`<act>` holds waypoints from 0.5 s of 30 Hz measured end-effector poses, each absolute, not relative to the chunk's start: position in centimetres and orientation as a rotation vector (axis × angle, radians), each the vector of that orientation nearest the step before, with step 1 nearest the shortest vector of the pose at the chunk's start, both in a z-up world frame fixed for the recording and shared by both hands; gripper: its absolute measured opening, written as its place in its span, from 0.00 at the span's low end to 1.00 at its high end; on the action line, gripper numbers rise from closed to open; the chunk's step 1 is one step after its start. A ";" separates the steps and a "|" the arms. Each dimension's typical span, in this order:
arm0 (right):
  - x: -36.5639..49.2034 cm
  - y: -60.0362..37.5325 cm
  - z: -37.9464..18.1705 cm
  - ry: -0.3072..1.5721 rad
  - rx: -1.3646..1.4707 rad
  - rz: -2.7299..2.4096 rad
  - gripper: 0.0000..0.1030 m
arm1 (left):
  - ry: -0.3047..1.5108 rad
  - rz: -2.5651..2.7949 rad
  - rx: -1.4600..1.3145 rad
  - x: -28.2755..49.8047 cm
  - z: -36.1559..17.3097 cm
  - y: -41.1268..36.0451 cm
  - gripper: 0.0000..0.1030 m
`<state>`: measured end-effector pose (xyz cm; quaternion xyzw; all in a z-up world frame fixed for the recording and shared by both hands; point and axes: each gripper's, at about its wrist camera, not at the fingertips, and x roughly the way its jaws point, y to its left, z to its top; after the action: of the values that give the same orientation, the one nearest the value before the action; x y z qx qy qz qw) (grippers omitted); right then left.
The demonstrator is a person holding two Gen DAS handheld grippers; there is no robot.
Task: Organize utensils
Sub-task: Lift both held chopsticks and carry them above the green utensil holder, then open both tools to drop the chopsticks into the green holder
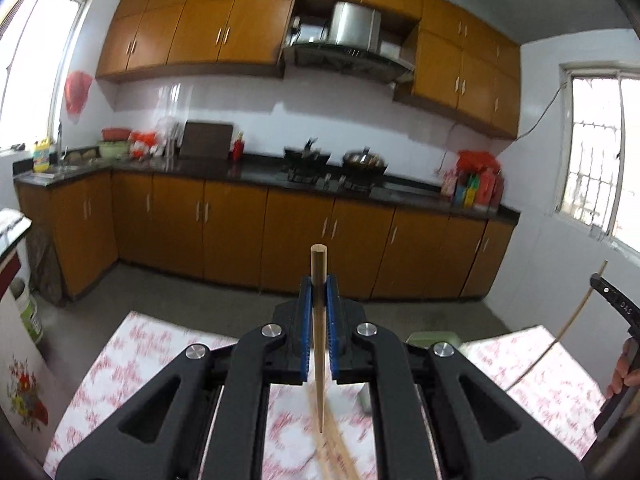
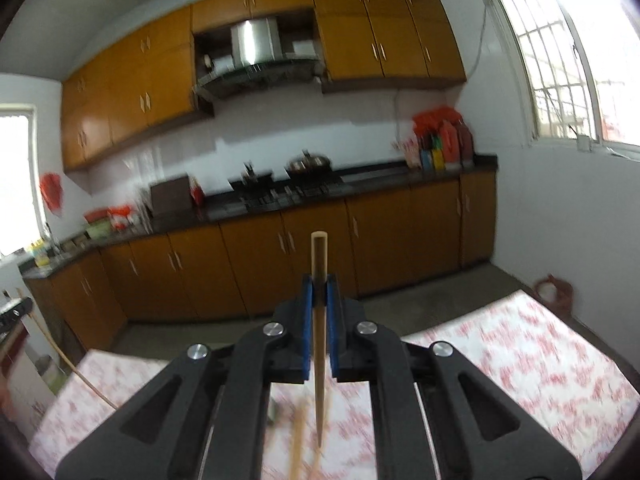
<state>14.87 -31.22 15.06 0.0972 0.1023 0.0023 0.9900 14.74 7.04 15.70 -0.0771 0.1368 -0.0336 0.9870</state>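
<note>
Blurred, perhaps chopsticks (image 1: 336, 452) on tablecloth (image 1: 120, 368)

A home kitchen; orange-brown wall cupboards (image 1: 192, 28) run above a white tiled wall, with matching base cupboards (image 1: 236, 236) under a dark worktop (image 1: 224, 170); a steel extractor hood (image 1: 352, 36) hangs over a gas hob (image 1: 332, 182) carrying a wok (image 1: 364, 160); bottles and packets (image 1: 478, 188) crowd one corner; barred windows (image 2: 560, 76) light the room; a floral cloth covers the desk (image 2: 540, 360).
</note>
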 end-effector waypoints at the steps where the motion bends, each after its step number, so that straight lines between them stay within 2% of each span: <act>1: 15.0 -30.9 15.9 0.188 0.204 0.020 0.08 | 0.254 -0.074 -0.155 14.8 16.6 6.5 0.07; 7: 17.2 -27.6 18.8 0.119 0.217 0.099 0.08 | 0.156 -0.114 -0.181 16.2 19.8 3.2 0.07; 15: 21.8 -24.5 16.6 0.132 0.189 0.105 0.08 | 0.151 -0.119 -0.213 19.5 17.6 0.0 0.07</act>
<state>21.81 -24.49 16.59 0.0941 0.0657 0.0524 0.9920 19.50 0.00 17.57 -0.1060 0.0752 -0.0593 0.9897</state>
